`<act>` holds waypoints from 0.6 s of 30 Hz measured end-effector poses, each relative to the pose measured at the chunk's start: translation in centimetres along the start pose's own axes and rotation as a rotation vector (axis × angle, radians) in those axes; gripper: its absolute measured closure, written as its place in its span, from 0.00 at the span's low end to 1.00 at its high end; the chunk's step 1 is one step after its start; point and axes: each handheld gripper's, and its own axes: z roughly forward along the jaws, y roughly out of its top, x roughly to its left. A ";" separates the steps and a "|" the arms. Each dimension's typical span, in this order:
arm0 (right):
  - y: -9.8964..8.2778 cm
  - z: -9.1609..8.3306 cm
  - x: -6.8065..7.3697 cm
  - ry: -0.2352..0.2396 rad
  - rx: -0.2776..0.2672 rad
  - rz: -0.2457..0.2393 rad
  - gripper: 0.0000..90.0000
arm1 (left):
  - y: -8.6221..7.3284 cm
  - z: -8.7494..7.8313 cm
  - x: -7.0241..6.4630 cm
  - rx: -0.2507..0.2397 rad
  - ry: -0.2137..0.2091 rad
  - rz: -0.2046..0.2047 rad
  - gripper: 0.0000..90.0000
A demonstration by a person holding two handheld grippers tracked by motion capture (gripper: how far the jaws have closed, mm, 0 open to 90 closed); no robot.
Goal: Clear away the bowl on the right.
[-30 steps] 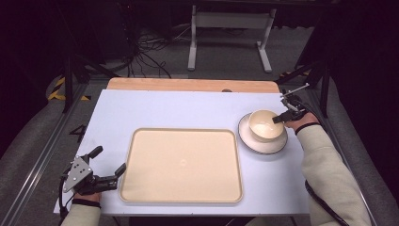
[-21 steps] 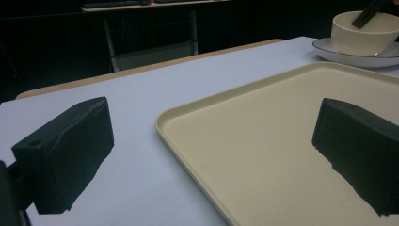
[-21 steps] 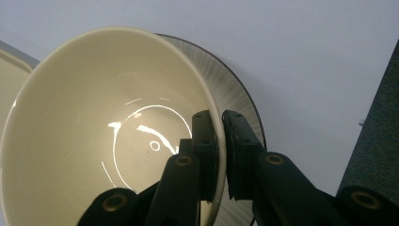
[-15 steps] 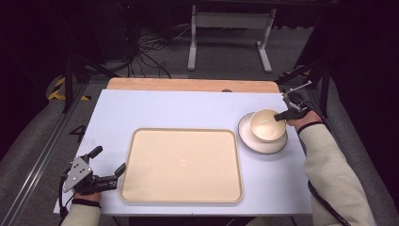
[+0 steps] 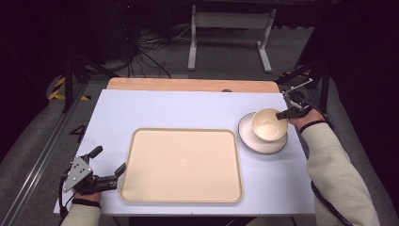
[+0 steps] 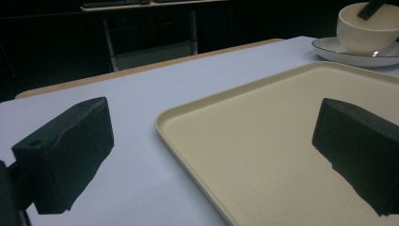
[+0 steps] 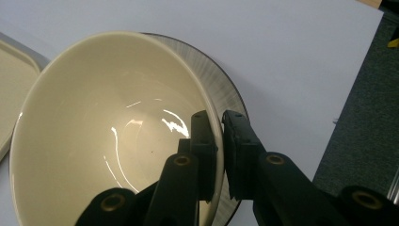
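Overhead, high view
Table: a white table top (image 5: pixel 188 110) with a wooden strip along its far edge stood before me on a dark floor.
Tray: a wide cream tray (image 5: pixel 182 165) lay flat near the front middle of the table, nothing on it.
Bowl: a cream bowl (image 5: pixel 268 125) was at the right, over a pale saucer (image 5: pixel 263 143) with a dark rim, well apart from the tray's right edge.
Right gripper: the right gripper (image 5: pixel 283 114) reached in from the right and its jaws were clenched on the bowl's far-right rim.
Left gripper: the left gripper (image 5: pixel 109 165) rested at the front left corner, just beside the tray's left edge, jaws spread apart and grasping nothing.

Left gripper view
Jaws: the two black jaws stood wide apart, one over bare table, the other over the tray (image 6: pixel 263 141).
Tray corner: its rounded corner lay between them.
Far right: the bowl (image 6: pixel 367 26) sat above the saucer (image 6: pixel 348 49), with a dark jaw tip dipping over its rim.

Right gripper view
Grip: the right gripper (image 7: pixel 221 136) pinched the bowl's wall, one jaw inside, one outside.
Bowl: the bowl (image 7: pixel 103 122) was tilted, its glossy inside bare.
Saucer: the saucer (image 7: pixel 214 82) showed as a streaked crescent behind the bowl.
Contact: I could not tell whether the bowl touched it.
Edge: a sliver of the tray (image 7: pixel 14 84) showed at the left.
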 end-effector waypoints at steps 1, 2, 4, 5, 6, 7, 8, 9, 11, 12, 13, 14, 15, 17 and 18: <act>0.2 -0.3 0.1 -0.001 0.005 -0.001 0.93 | 0.0 0.0 0.0 0.000 0.000 -0.001 0.00; 0.2 -0.3 0.1 -0.001 0.005 -0.001 0.93 | 0.0 0.0 0.0 0.000 0.000 -0.001 0.00; 0.4 -0.6 0.3 -0.001 0.004 -0.008 0.93 | 0.0 0.0 0.0 0.000 0.001 -0.001 0.00; 0.4 -0.8 0.3 -0.001 0.003 -0.011 0.93 | 0.0 0.0 0.0 0.000 0.001 0.000 0.00; 0.5 -0.9 0.4 -0.001 0.003 -0.006 0.93 | 0.0 0.0 0.0 0.000 0.001 0.000 0.00; 0.5 -0.9 0.4 -0.001 0.003 -0.006 0.93 | 0.0 0.0 0.0 0.000 0.000 0.000 0.00; 0.6 -1.3 0.5 -0.002 -0.001 -0.007 0.93 | 0.0 0.0 0.0 0.000 0.000 0.000 0.00; 0.7 -1.4 0.5 -0.006 -0.001 -0.007 0.93 | 0.0 0.0 0.0 0.001 -0.001 0.000 0.00; 0.8 -1.6 0.6 -0.009 0.001 -0.006 0.93 | 0.0 0.0 0.0 0.000 -0.001 0.000 0.00; 1.0 -2.0 0.6 -0.010 0.002 -0.011 0.93 | 0.0 0.0 0.0 0.002 -0.002 0.000 0.00; 1.1 -2.2 0.7 -0.010 0.001 -0.011 0.93 | 0.0 0.1 0.0 0.002 -0.003 0.000 0.00; 1.1 -2.2 0.7 -0.010 0.001 -0.011 0.93 | 0.0 0.1 0.0 0.002 -0.003 0.000 0.00; 1.2 -2.4 0.8 -0.008 0.000 -0.012 0.93 | 0.0 0.0 0.0 0.002 -0.002 0.000 0.00; 1.3 -2.7 0.9 -0.003 -0.001 -0.011 0.93 | 0.0 0.1 0.0 0.002 -0.002 0.000 0.00; 1.4 -2.9 1.1 -0.001 0.001 -0.013 0.93 | 0.0 0.1 0.0 0.002 -0.002 0.000 0.00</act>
